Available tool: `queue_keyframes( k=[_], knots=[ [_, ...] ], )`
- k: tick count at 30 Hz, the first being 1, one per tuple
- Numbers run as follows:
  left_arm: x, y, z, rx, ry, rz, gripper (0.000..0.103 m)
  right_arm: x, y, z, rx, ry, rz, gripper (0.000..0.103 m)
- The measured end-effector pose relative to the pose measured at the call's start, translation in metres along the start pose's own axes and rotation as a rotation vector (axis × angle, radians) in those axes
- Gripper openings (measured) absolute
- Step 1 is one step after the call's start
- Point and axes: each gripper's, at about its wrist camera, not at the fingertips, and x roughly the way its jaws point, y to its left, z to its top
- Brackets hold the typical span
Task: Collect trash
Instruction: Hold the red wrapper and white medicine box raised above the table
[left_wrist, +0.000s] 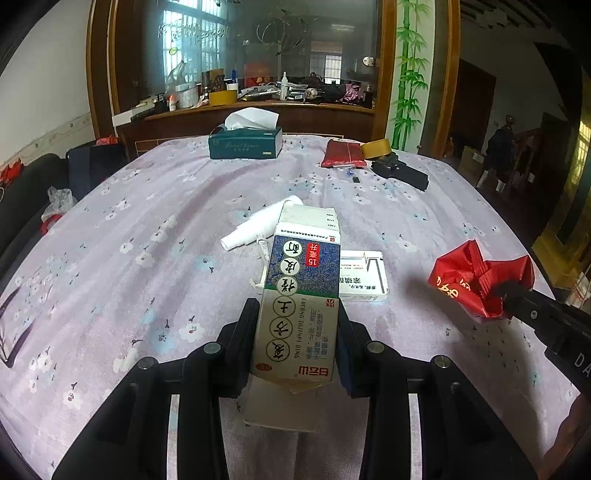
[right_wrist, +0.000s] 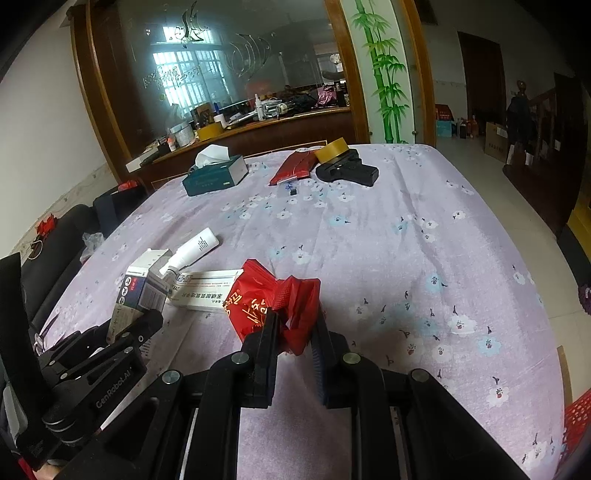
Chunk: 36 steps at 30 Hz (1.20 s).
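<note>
My left gripper is shut on a tall medicine box with blue and grey print, held above the floral tablecloth; it also shows in the right wrist view. My right gripper is shut on a crumpled red wrapper, which shows at the right of the left wrist view. A white spray bottle and a flat white medicine box lie on the cloth behind the held box.
A green tissue box stands at the table's far side. A red pouch, a tape roll and a black device lie at the far right. A red basket shows beside the table's right edge.
</note>
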Motion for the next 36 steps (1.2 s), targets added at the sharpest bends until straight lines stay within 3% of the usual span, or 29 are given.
queue_keyframes(
  k=[15, 36],
  knots=[
    [-0.011, -0.005, 0.002, 0.036, -0.062, 0.047, 0.036, -0.001, -0.001, -0.002, 0.003, -0.005, -0.009, 0.018],
    [-0.013, -0.006, 0.002, 0.037, -0.078, 0.056, 0.036, -0.005, -0.001, -0.002, 0.011, -0.017, -0.018, 0.018]
  ],
)
